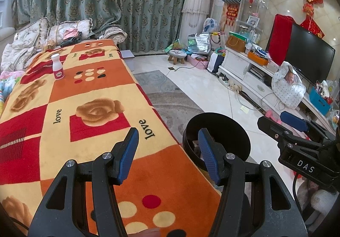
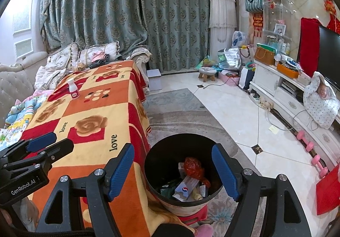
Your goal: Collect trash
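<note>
With both grippers, left (image 1: 167,154) and right (image 2: 173,171), parted and empty near the bin (image 2: 182,201), the bottle (image 2: 73,88) stood upright far down the table (image 2: 89,113), liable to topple under a long, clumsy reach.

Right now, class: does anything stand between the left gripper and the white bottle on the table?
Nothing visible does. Between the left gripper and the white bottle lies only bare patterned blanket. The black bin stands off the table's edge.
</note>
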Tool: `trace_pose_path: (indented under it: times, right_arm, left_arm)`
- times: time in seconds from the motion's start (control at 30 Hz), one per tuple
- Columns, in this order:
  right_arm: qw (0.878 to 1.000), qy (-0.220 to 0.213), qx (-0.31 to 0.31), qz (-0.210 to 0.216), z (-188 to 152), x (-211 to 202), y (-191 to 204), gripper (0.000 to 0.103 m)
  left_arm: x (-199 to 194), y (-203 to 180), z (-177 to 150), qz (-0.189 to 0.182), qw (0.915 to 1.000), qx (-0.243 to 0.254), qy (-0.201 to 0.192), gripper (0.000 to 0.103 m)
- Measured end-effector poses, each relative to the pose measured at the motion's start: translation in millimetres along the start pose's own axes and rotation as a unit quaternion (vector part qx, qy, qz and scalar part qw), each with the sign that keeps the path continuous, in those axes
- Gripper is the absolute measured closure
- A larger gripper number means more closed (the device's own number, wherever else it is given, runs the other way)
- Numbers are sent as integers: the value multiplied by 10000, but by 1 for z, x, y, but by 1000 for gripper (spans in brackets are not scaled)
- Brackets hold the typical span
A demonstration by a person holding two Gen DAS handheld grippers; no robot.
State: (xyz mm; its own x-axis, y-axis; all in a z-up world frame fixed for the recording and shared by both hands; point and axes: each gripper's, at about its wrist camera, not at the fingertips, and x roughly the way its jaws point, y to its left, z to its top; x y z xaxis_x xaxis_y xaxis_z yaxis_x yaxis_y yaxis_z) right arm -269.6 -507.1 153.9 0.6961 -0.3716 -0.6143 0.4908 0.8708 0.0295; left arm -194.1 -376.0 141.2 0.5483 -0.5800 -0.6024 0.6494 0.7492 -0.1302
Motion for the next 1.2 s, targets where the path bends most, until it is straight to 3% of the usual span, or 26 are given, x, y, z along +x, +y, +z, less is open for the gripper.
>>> trace_pose_path:
  times: [1.2]
  right_arm:
    - [9999,135,-69,35,0,10,4,28]
  left_arm:
    - [10,8,-11,-45,9998,-52,159,46]
